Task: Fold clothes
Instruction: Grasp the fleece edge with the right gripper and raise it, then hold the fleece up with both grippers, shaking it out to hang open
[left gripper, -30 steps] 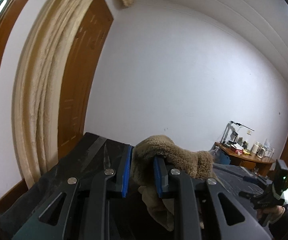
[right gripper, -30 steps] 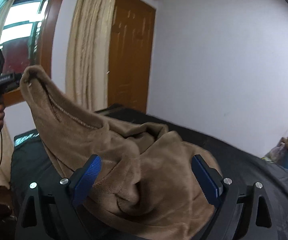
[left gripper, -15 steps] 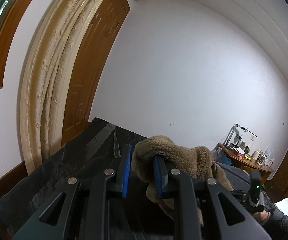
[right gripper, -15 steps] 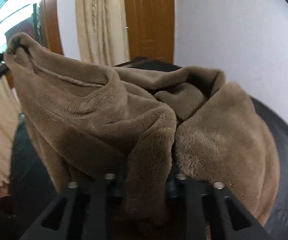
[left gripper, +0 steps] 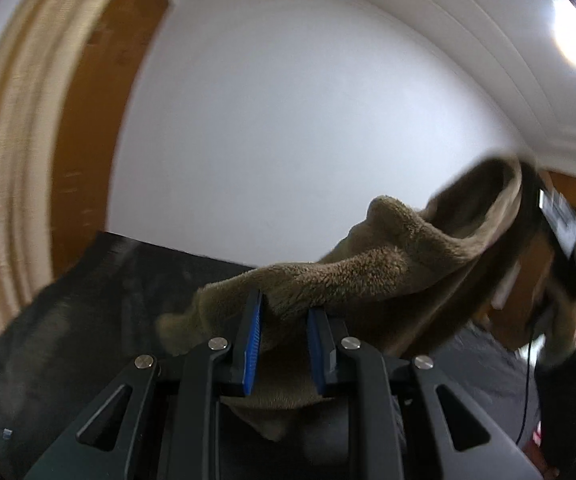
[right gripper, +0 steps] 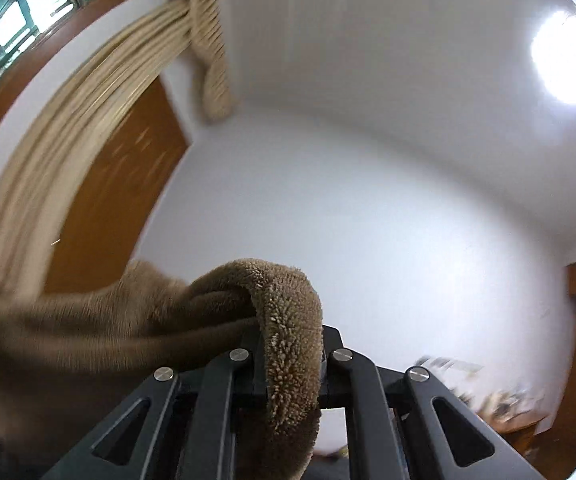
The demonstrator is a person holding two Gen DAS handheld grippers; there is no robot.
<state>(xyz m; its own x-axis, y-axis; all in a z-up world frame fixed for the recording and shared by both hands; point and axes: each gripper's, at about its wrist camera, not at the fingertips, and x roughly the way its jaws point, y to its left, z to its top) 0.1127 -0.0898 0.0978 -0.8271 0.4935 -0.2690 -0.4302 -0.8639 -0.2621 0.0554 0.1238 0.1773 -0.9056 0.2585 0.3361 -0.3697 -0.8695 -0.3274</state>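
Above the dark bed [left gripper: 99, 292], the brown fleece garment [left gripper: 372, 276] now hangs stretched between both grippers. A second ago the right gripper [right gripper: 290, 356] stood wide open around a heap of fleece; its jaws have since clenched on an edge and lifted it high toward the ceiling. The left gripper [left gripper: 281, 320] grasps the other edge, its jaws having just eased slightly wider, with fleece between the blue pads [left gripper: 252, 344]. The garment looks lifted clear to be spread out; the fold itself is not yet begun.

Black-covered surface [left gripper: 99, 320] — brown fleece garment [left gripper: 368, 280] partly on it
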